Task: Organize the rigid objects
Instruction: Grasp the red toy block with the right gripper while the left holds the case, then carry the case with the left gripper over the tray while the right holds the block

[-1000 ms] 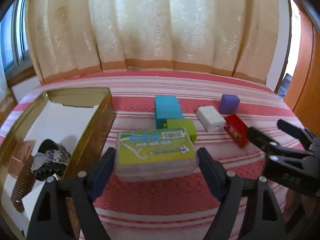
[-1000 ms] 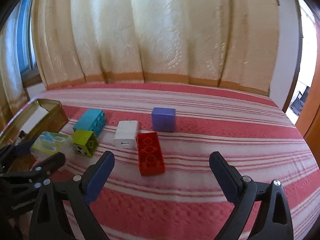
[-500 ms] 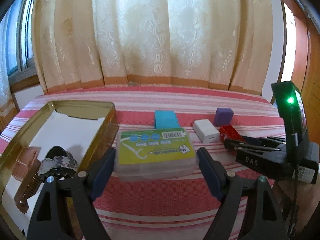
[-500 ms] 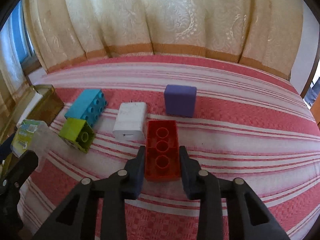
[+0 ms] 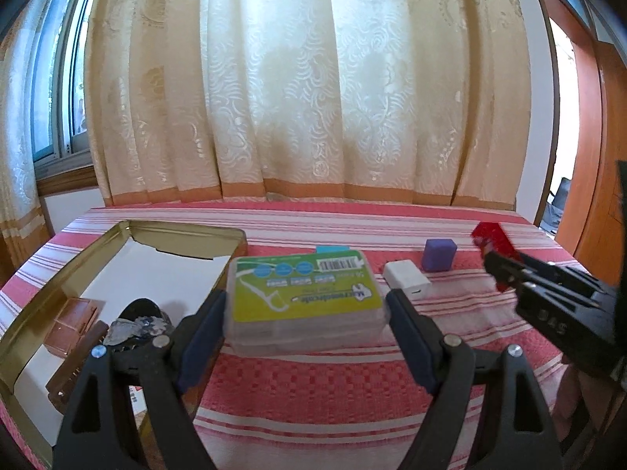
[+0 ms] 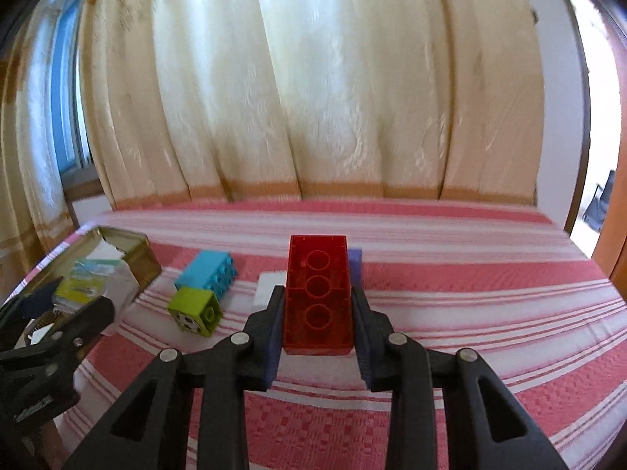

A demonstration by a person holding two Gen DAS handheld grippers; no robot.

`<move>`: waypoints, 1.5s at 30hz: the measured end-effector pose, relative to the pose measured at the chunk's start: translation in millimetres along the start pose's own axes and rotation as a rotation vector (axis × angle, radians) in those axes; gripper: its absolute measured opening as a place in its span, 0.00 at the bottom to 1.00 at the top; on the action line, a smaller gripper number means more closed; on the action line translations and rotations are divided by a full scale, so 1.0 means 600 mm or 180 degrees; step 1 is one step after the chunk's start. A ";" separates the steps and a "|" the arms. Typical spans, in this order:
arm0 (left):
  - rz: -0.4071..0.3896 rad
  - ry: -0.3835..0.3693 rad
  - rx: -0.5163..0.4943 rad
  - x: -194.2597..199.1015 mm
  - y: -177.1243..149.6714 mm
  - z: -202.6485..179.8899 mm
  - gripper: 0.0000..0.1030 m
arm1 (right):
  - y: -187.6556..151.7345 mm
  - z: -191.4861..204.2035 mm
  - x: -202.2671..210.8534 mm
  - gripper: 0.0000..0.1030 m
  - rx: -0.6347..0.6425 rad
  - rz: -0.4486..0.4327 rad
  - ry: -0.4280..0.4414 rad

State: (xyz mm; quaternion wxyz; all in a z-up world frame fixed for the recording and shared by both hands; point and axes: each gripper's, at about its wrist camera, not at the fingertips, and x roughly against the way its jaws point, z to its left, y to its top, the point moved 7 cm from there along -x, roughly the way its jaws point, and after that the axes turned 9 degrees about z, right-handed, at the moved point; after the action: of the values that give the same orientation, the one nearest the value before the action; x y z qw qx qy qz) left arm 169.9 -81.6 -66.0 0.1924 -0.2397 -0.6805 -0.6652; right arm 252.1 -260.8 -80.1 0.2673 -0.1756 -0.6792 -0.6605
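Over the red-and-white striped bed (image 5: 313, 387), both tools are carrying loads toward the gold tin (image 5: 51, 293) lying open at the left edge. Its far rim (image 5: 184, 229) and near wall are the largest things to clear, and its floor is already holding a brown compartment box (image 5: 70, 325) and a dark patterned bundle (image 5: 141, 323), so the free white lining toward the back looks like the better landing spot.

Left tool (image 5: 303, 313) is clenching a clear floss-pick box (image 5: 303, 297) by its short ends, held level just right of the tin's wall. To do this step well it should probably be travelling left with the box kept flat, then lowering behind the bundle before letting go; a tilt could let the smooth plastic slip.

Right tool (image 6: 316, 309) is gripping a red building brick (image 6: 316, 293) along its long sides, hollow underside facing up, raised off the bedcover. It is likely waiting its turn, and the two tools crowding one opening is the main risk, so one should be going in at a time.

Lying loose on the cover, between the right tool and the tin, are a blue brick (image 6: 205, 272), a lime-green block (image 6: 194, 309), a white charger (image 5: 405, 286) and a purple cube (image 5: 439, 254); the brick's path should be passing above them, not through them
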 end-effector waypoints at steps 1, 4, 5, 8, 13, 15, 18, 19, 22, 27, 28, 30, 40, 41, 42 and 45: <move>-0.0010 0.0002 -0.0003 0.001 0.000 0.000 0.80 | 0.001 0.001 0.006 0.33 0.0000 -0.0066 -0.0008; -0.0048 0.0018 -0.0008 0.007 -0.001 0.000 0.80 | 0.001 0.001 0.030 0.33 -0.0008 -0.0260 -0.0010; -0.0065 0.0023 -0.0012 0.010 -0.002 0.000 0.80 | 0.000 0.001 0.036 0.33 -0.0008 -0.0299 -0.0006; -0.0111 0.0033 -0.0029 0.017 -0.003 -0.001 0.80 | -0.003 0.005 0.054 0.33 0.0010 -0.0430 -0.0015; -0.0189 0.0056 -0.0054 0.026 -0.004 -0.001 0.80 | -0.009 0.013 0.084 0.33 0.0055 -0.0626 -0.0051; -0.0210 0.0068 -0.0058 0.028 -0.003 -0.001 0.80 | -0.011 0.014 0.088 0.33 0.0068 -0.0654 -0.0066; -0.0227 0.0071 -0.0054 0.030 -0.004 0.000 0.80 | -0.012 0.014 0.091 0.33 0.0057 -0.0668 -0.0061; -0.0233 0.0073 -0.0049 0.031 -0.004 0.001 0.80 | -0.013 0.014 0.092 0.33 0.0052 -0.0668 -0.0058; -0.0248 0.0076 -0.0040 0.034 -0.005 0.003 0.80 | -0.017 0.014 0.097 0.33 0.0056 -0.0681 -0.0063; -0.0272 0.0093 -0.0031 0.037 -0.005 0.003 0.80 | -0.018 0.022 0.100 0.33 0.0080 -0.0693 -0.0075; -0.0279 0.0095 -0.0029 0.038 -0.005 0.003 0.80 | -0.019 0.023 0.101 0.33 0.0080 -0.0695 -0.0075; -0.0292 0.0102 -0.0030 0.040 -0.005 0.004 0.80 | -0.020 0.025 0.102 0.33 0.0082 -0.0702 -0.0073; -0.0378 0.0136 -0.0018 0.054 -0.007 0.008 0.80 | -0.025 0.042 0.108 0.33 0.0122 -0.0716 -0.0030; -0.0384 0.0137 -0.0016 0.055 -0.007 0.009 0.80 | -0.026 0.042 0.109 0.33 0.0117 -0.0719 -0.0029; -0.0388 0.0137 -0.0011 0.056 -0.008 0.010 0.80 | -0.026 0.043 0.109 0.33 0.0112 -0.0721 -0.0028; -0.0392 0.0139 0.0008 0.058 -0.007 0.012 0.80 | -0.027 0.047 0.110 0.33 0.0122 -0.0721 -0.0020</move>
State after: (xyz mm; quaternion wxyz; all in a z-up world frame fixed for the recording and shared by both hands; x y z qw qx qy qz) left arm 139.7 -72.0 -49.6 0.1662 -0.1826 -0.6905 -0.6799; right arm 186.5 -241.5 -53.5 0.1922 -0.0947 -0.7080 -0.6729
